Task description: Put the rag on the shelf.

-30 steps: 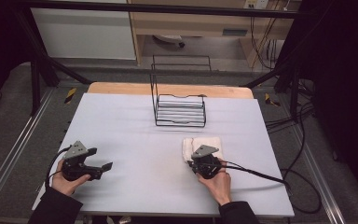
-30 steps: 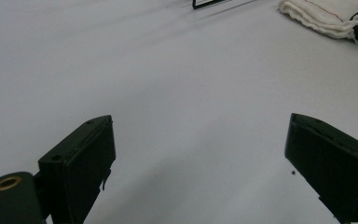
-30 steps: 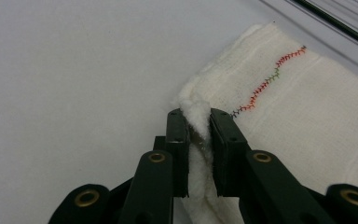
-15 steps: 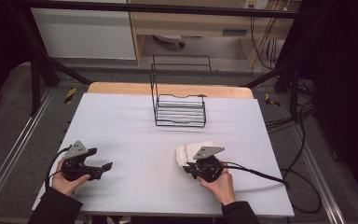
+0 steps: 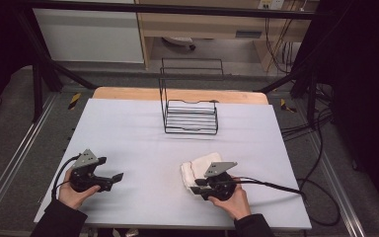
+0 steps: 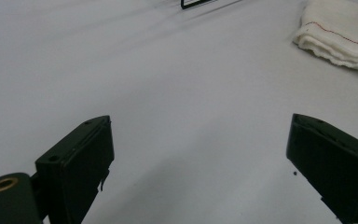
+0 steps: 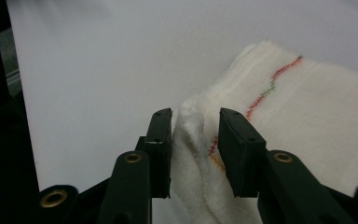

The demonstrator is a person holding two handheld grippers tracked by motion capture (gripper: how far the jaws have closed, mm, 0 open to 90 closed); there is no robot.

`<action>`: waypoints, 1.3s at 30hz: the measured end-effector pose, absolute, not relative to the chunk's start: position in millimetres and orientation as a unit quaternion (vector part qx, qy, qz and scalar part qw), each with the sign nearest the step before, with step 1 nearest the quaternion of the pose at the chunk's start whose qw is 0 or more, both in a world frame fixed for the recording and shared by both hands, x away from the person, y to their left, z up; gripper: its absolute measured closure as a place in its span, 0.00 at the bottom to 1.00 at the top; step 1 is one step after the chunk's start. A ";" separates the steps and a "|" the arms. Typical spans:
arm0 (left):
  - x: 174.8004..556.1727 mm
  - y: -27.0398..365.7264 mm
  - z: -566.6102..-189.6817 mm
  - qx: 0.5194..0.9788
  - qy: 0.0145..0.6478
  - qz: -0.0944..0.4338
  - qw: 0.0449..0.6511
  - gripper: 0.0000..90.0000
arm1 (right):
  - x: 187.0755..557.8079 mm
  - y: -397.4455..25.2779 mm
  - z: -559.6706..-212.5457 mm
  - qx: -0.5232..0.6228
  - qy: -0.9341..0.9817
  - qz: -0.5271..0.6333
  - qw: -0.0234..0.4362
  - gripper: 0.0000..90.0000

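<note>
Our right tool pinches a raised fold of the one white towel, which lies directly under and ahead of it. Our left tool is spread wide over bare white bench, well apart from the towel. One wire rack stands far ahead, grey floor around.

**Table surface and what lies on it**

A white table with a wooden strip along its far edge is seen. A black wire rack is stood near the far middle. A folded white towel with coloured stitching is laid toward the near right, well apart from the rack.
</note>
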State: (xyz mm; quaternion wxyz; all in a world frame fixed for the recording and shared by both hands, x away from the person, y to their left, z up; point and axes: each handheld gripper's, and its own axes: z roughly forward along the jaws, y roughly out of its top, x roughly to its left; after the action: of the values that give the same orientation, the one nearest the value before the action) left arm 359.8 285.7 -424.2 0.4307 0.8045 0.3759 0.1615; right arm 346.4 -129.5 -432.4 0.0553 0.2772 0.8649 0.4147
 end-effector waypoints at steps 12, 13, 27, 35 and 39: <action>365.8 255.2 -415.3 0.809 0.368 0.146 0.434 0.06 | 360.9 -194.9 -424.0 0.403 0.796 0.429 0.142 0.32; 367.1 251.3 -414.3 0.809 0.368 0.143 0.435 0.07 | 361.8 -200.0 -425.6 0.411 0.793 0.426 0.144 0.30; 395.8 154.5 -408.6 0.835 0.333 0.120 0.421 0.26 | 355.5 -217.2 -443.9 0.460 0.787 0.393 0.119 0.51; 409.7 114.0 -419.1 0.854 0.323 0.094 0.398 0.42 | 347.7 -214.3 -447.8 0.465 0.794 0.376 0.108 0.59; 416.2 97.2 -428.8 0.860 0.320 0.080 0.389 0.49 | 344.1 -212.1 -450.2 0.468 0.793 0.375 0.105 0.64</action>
State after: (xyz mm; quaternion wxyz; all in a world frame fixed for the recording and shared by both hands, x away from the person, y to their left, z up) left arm 416.2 97.2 -428.8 0.3892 0.8601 0.3198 0.0799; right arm 344.1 -212.1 -450.2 0.1051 0.4678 0.7934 0.3749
